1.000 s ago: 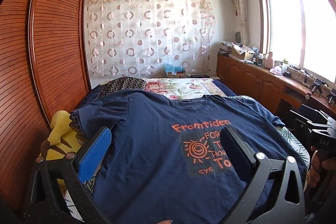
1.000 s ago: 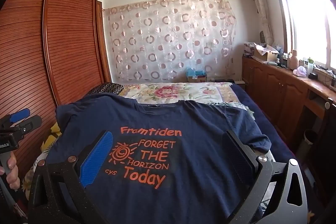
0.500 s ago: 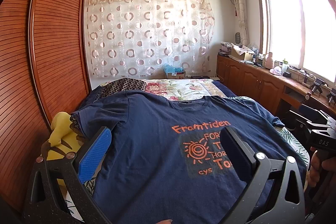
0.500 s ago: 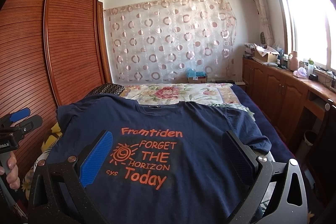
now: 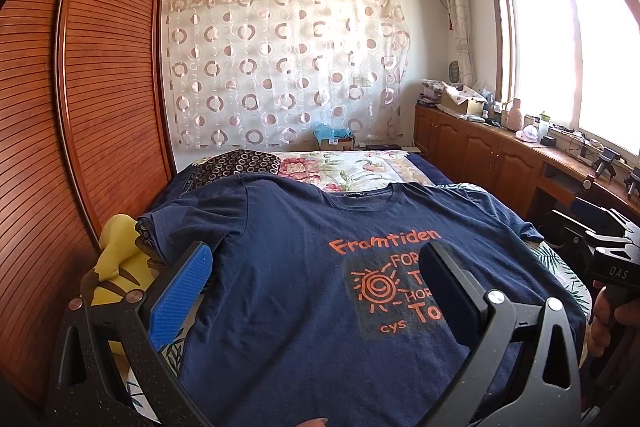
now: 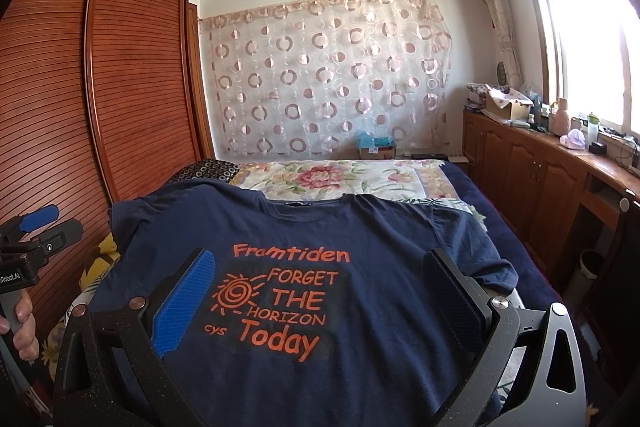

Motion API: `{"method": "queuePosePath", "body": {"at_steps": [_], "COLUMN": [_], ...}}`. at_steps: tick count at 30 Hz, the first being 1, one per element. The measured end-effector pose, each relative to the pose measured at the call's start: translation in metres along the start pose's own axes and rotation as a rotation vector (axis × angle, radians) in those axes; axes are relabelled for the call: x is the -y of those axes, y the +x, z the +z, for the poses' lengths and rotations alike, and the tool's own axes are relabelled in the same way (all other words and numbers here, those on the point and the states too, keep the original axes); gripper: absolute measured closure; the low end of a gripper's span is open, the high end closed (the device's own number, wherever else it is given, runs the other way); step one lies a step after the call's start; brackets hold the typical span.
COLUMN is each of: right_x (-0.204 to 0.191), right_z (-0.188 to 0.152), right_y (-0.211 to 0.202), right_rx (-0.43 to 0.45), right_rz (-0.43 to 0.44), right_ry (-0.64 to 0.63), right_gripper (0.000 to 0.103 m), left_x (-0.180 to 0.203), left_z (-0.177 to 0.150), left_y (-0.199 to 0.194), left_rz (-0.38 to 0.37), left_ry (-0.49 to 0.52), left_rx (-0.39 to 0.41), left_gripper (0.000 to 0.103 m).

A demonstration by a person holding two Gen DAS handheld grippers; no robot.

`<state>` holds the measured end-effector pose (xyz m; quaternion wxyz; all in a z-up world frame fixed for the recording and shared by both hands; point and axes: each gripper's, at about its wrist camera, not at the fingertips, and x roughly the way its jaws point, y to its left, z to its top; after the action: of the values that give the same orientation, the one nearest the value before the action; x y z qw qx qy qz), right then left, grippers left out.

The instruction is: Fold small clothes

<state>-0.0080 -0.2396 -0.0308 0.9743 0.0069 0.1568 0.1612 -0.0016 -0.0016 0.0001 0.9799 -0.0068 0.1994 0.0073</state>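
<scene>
While the navy T-shirt [image 6: 360, 267] lies spread face-up on the bed [image 6: 460, 179], both the left tongs [image 5: 316, 271] and right tongs [image 6: 320, 275] gape wide, holding nothing — soft, light cloth, likely best pinched at a sleeve or hem.

Both fisheye views look forward from low over the bed's near end, each framed by its own hand-held gripper's spread fingers. They share the navy printed T-shirt [image 5: 288, 267] [image 6: 360, 235], circle-patterned curtain [image 5: 280, 67] [image 6: 328, 75] and slatted wooden wardrobe [image 5: 100, 87] [image 6: 132, 75]; each glimpses the other at its edge.
</scene>
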Motion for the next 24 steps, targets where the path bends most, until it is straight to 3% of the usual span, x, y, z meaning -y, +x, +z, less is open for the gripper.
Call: {"method": "queuePosePath", "body": {"at_steps": [24], "right_x": [-0.001], "right_z": [-0.0003], "right_y": [0.0031], "right_rx": [-0.001], "right_rz": [0.005], "right_ry": [0.001], "right_gripper": [0.0], "left_x": [0.0006], "left_z": [-0.0001], "left_y": [-0.0003], "left_rz": [0.002], "left_ry": [0.003], "left_rx": [0.002], "left_gripper": [0.0]}}
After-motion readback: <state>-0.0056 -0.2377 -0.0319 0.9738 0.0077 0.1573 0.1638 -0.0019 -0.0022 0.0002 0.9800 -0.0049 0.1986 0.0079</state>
